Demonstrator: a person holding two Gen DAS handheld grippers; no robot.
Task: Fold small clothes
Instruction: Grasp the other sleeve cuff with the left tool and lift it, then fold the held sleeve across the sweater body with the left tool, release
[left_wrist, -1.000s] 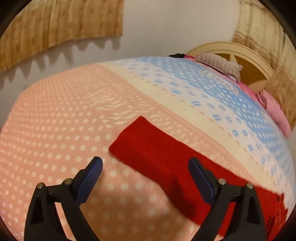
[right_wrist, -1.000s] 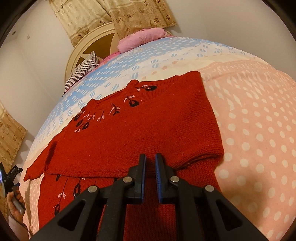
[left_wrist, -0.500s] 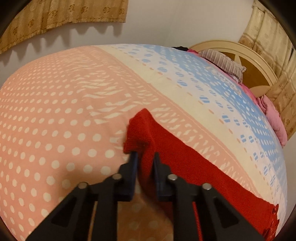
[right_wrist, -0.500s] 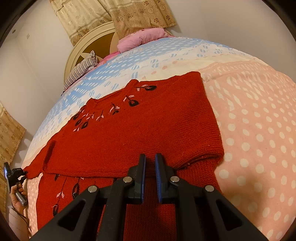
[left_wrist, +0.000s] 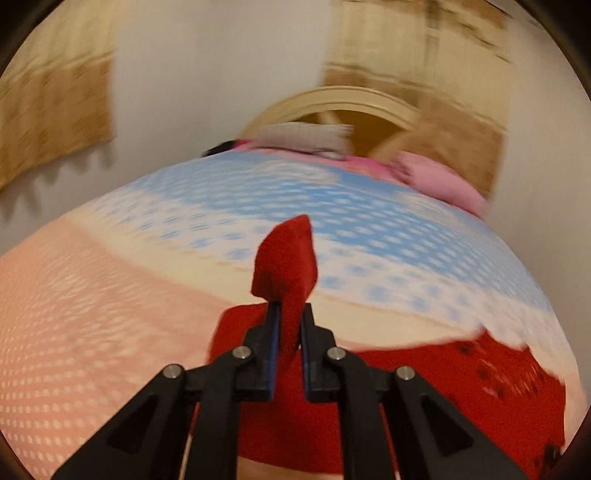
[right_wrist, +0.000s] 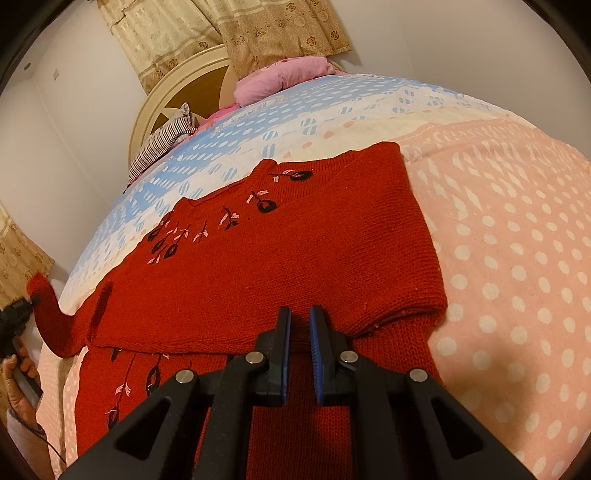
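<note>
Red knitted sweater with black-and-pink flower embroidery: spread on the dotted pink, cream and blue bedspread, upper part folded down over the lower part, fold edge running left to right just beyond the right gripper.

Right gripper: black frame, blue-padded fingers drawn nearly together with a narrow gap, positioned low over the near fold edge at the sweater's middle. Grasp on the knit: cannot tell; no cloth visible between the pads.

Left gripper: fingers clenched on the red sleeve end, cuff standing upright above the tips. Sleeve raised off the bedspread, at far left in the right wrist view, rest of the garment lying flat below and to the right. Left wrist view motion-blurred.

Far end of the bed: cream round headboard, striped pillow, pink bundle of bedding. Beige patterned curtains on the wall behind.
</note>
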